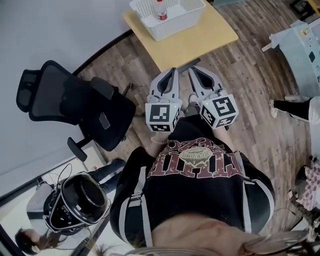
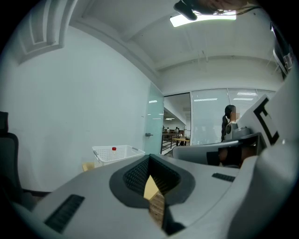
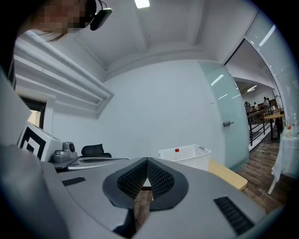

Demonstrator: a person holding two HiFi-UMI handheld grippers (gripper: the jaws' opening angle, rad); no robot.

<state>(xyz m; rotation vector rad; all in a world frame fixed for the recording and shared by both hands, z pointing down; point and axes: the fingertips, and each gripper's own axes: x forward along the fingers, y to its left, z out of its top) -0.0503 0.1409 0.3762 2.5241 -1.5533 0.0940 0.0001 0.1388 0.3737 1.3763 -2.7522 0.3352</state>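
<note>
The left gripper (image 1: 173,71) and the right gripper (image 1: 193,71) were held side by side, drawn in close against the person's body. This was judged a resting carry, since nothing was gripped. Both pairs of jaws were seen brought together at the tips, with nothing between them. Both tools were pointed roughly level toward a small table (image 1: 200,42), well apart from them. A white basket (image 1: 176,26) was set on it, and a red-capped bottle (image 1: 160,10) was stood upright inside. A black chair (image 1: 75,102) was parked off to the left.
</note>
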